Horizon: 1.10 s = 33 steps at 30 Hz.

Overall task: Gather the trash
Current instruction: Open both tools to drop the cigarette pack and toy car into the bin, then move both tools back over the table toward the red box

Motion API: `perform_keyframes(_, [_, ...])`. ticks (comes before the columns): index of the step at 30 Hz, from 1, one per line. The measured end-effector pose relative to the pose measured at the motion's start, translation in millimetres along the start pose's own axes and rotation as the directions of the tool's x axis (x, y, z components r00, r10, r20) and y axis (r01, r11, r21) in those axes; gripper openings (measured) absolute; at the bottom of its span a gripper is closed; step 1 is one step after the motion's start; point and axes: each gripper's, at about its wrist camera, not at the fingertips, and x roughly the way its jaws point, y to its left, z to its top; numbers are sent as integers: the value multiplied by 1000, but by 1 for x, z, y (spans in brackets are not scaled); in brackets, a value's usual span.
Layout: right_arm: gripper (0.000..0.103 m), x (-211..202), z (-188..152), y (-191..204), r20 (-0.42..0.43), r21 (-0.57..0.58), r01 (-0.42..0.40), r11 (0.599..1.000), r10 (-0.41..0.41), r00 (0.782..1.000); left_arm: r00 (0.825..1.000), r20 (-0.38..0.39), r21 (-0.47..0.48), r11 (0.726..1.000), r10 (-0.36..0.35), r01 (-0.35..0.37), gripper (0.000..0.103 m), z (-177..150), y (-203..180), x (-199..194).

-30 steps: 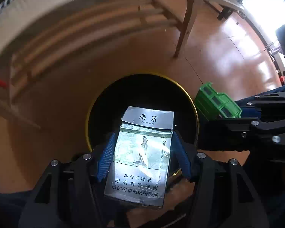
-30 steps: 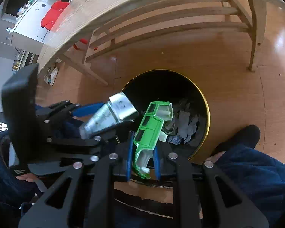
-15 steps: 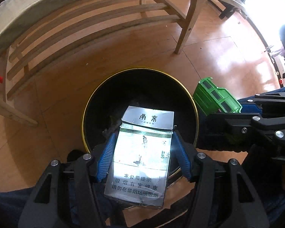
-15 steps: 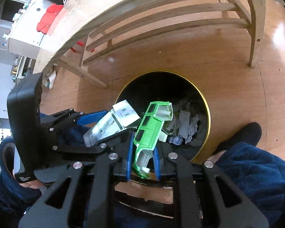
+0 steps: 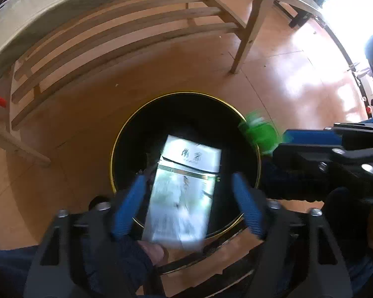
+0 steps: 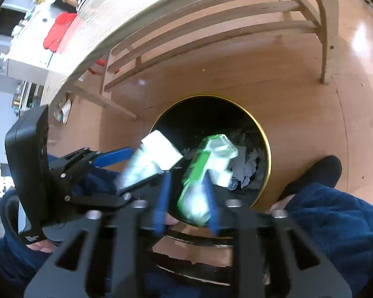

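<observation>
A black trash bin with a gold rim (image 5: 126, 129) (image 6: 266, 139) stands on the floor below both grippers, with crumpled paper inside (image 6: 246, 159). My left gripper (image 5: 186, 193) is open; its blue fingers (image 5: 129, 203) stand apart from a silver cigarette pack (image 5: 184, 186), which is blurred and loose over the bin mouth. It also shows in the right wrist view (image 6: 151, 161). My right gripper (image 6: 186, 193) is open; a green toy car (image 6: 206, 164) (image 5: 258, 131) sits blurred between its spread fingers over the bin.
A wooden table (image 5: 112, 2) with slatted rails and legs (image 5: 246, 37) stands just beyond the bin. The floor is brown wood. The person's blue-clad legs and a dark shoe (image 6: 318, 171) are right of the bin. A red item (image 6: 57, 32) lies on a far white counter.
Both grippers have opened. The cigarette pack and the green toy car, held firmly before, are now blurred and slipping free over the bin.
</observation>
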Motion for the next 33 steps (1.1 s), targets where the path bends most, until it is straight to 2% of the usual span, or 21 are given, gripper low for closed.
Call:
perform_keyframes(13, [58, -4, 2, 1, 16, -12, -1, 1000, 1, 1000, 1000, 4, -15, 1000, 6, -6, 82, 3, 3, -1])
perform_keyframes(17, [62, -5, 2, 3, 25, -13, 6, 1000, -5, 1000, 1000, 12, -9, 1000, 11, -11, 82, 4, 2, -3])
perform_keyframes(21, [65, -17, 5, 9, 79, -41, 32, 999, -29, 996, 999, 45, -1, 1000, 22, -22, 84, 7, 2, -13])
perform_keyframes(23, [65, -31, 9, 18, 146, -85, 80, 993, -67, 987, 996, 76, 6, 999, 47, -48, 85, 9, 0, -22])
perform_keyframes(26, [71, -59, 21, 33, 248, -147, 118, 982, -79, 966, 980, 173, 17, 994, 102, -107, 91, 18, -2, -50])
perform_keyframes(28, [73, -80, 34, 42, 311, -178, 137, 974, -77, 947, 960, 244, 8, 990, 135, -141, 91, 28, 0, -77])
perform_keyframes(30, [76, -94, 50, 48, 342, -186, 137, 973, -67, 937, 940, 309, 12, 988, 144, -155, 95, 40, 3, -100])
perform_keyframes(33, [80, -110, 86, 58, 376, -206, 133, 970, -47, 925, 904, 380, 4, 977, 197, -215, 95, 72, 16, -126])
